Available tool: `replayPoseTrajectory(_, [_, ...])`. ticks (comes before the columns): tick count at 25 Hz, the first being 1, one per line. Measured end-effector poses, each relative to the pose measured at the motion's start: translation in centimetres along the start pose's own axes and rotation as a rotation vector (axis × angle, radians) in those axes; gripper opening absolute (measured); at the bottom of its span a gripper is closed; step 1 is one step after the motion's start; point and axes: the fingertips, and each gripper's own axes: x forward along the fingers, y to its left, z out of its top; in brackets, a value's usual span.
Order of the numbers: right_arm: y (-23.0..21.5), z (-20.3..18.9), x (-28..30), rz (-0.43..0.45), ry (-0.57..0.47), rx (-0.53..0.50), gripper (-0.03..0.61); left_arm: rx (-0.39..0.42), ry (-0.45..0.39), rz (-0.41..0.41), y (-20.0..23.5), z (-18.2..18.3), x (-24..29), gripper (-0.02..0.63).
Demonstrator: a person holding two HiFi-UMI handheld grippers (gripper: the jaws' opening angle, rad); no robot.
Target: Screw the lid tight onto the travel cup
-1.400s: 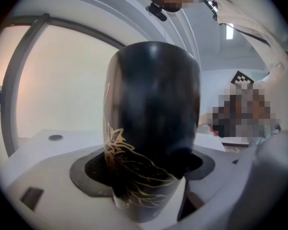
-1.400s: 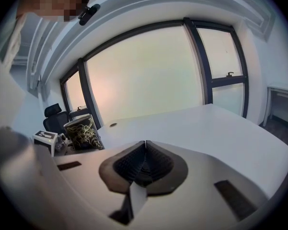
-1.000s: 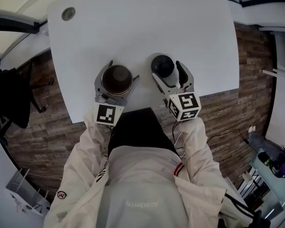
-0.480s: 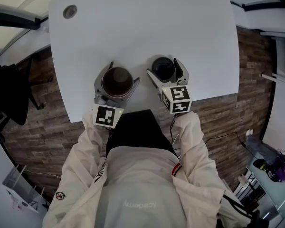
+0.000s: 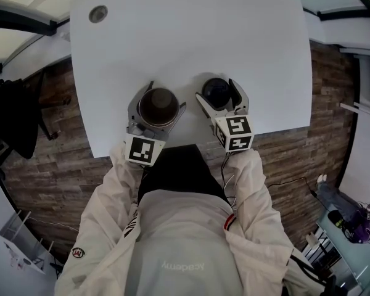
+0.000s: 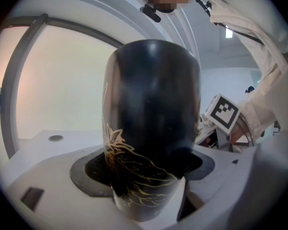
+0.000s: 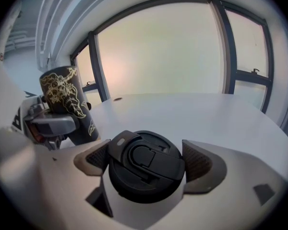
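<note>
A dark travel cup [image 5: 157, 105] with gold line drawings stands open-topped on the white table [image 5: 191, 36]. My left gripper [image 5: 165, 96] is shut on it. In the left gripper view the cup [image 6: 151, 128] fills the space between both pads [image 6: 89, 171]. To its right the black lid [image 5: 216, 92] lies flat on the table. My right gripper [image 5: 217, 90] straddles it, open. In the right gripper view the lid [image 7: 146, 164] sits between the pads [image 7: 198, 163] with a gap on each side. That view also shows the cup [image 7: 67, 102] at the left.
A round grommet hole [image 5: 98, 13] is at the table's far left corner. Both grippers work near the table's front edge [image 5: 172, 142], close to the person's white jacket. Wood-pattern floor surrounds the table; a dark object [image 5: 12, 122] stands at the left.
My right gripper has swung from an angle at the lid's right to squarely around it, its jaws a little wider. The left gripper keeps its hold on the cup.
</note>
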Motion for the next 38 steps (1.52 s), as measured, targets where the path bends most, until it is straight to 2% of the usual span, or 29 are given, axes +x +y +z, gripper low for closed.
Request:
replayPoseTrajectory(6, [2.5,7.2,-4.8,0.124,-0.062,-0.067,0.454,0.034,0.013,-0.022,-0.2,0.0,-0.3,0.408])
replayPoseTrajectory(10, [6.3,12.8,-7.4,0.263,-0.078,-0.138,0.454,0.020,0.003,-0.022,-0.1,-0.3,-0.7,0.408])
replayPoseTrajectory(14, [11.6,16.5,-8.5,0.413,-0.086,-0.291,0.454,-0.002,-0.023,-0.018,0.3,-0.7,-0.7,0.407])
replayPoseTrajectory(19, [17.6,16.5,-7.8,0.565,-0.029,-0.498,0.454,0.003,-0.023,-0.047,0.2,-0.8,-0.8,0.407])
replayPoseTrajectory(24, [20.5,15.5,-6.4,0.608,0.041,-0.632,0.455,0.007,-0.021,-0.065,0.3,-0.4,-0.9,0.407])
replayPoseTrajectory(35, [21.7,13.2,-4.5,0.645,0.096,-0.678,0.454,0.012,-0.009,-0.073,0.2,-0.4,-1.0,0.407])
replayPoseTrajectory(38, [22.0,13.2,-4.4,0.684,0.096,-0.661,0.454,0.010,-0.009,-0.077,0.3,-0.3,-1.0,0.408])
